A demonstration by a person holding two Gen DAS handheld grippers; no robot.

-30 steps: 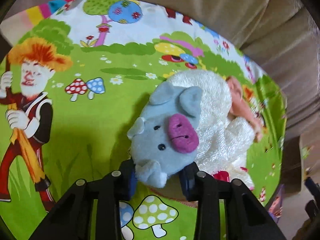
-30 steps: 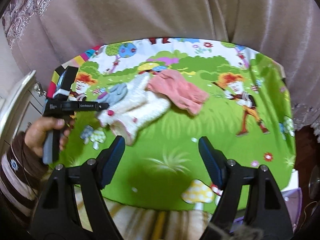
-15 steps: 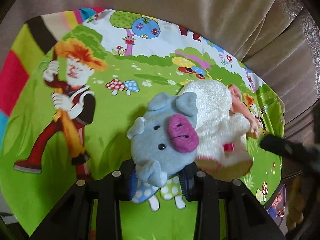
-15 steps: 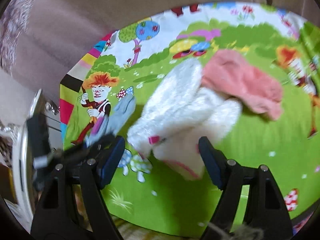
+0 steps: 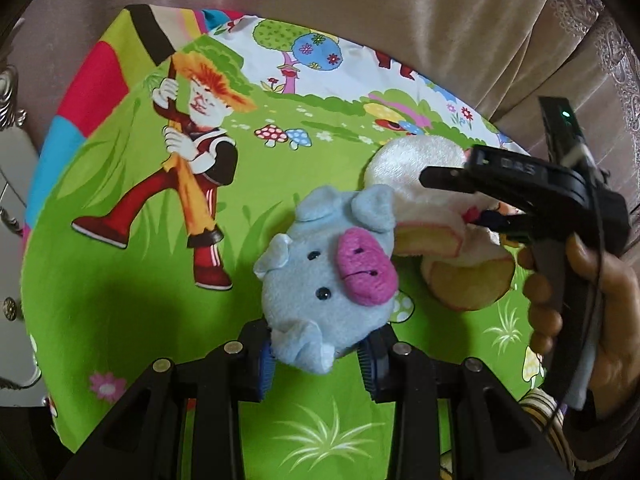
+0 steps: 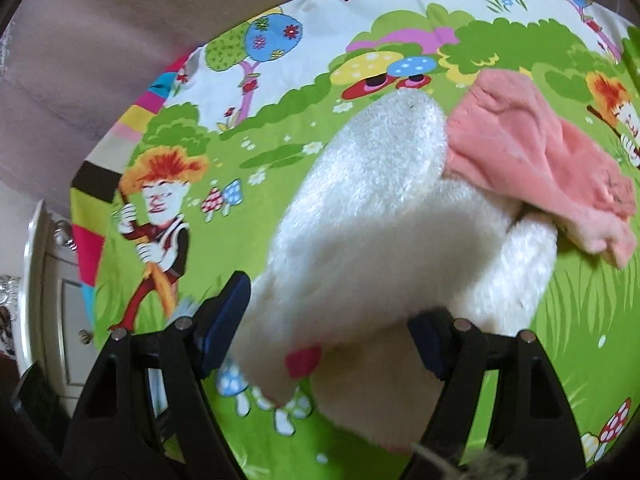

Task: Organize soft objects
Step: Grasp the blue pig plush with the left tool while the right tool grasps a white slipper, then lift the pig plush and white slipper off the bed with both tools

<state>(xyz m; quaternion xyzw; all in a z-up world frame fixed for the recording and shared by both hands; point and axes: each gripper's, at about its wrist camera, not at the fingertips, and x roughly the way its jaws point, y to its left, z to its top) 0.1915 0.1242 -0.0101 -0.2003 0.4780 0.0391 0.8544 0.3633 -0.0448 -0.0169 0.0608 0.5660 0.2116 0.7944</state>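
My left gripper (image 5: 318,358) is shut on a blue plush pig (image 5: 326,280) with a purple snout and holds it over the cartoon-print cloth (image 5: 132,292). A pair of white fluffy slippers (image 6: 372,216) lies on the cloth; it also shows in the left wrist view (image 5: 416,164). My right gripper (image 6: 328,320) is open, with its jaws on either side of the near slipper's heel end. A pink cloth (image 6: 536,160) lies against the slippers' far right side. The right gripper also shows in the left wrist view (image 5: 452,196), reaching over the slippers.
Beige curtains (image 5: 360,4) hang behind the table. A white cabinet (image 6: 44,280) stands to the left of the table. The person's hand (image 5: 600,300) holds the right gripper's handle at the right of the left wrist view.
The left gripper has pulled the blue pig back and to the left, away from the slippers. The right gripper has moved in from afar to straddle the near white slipper.
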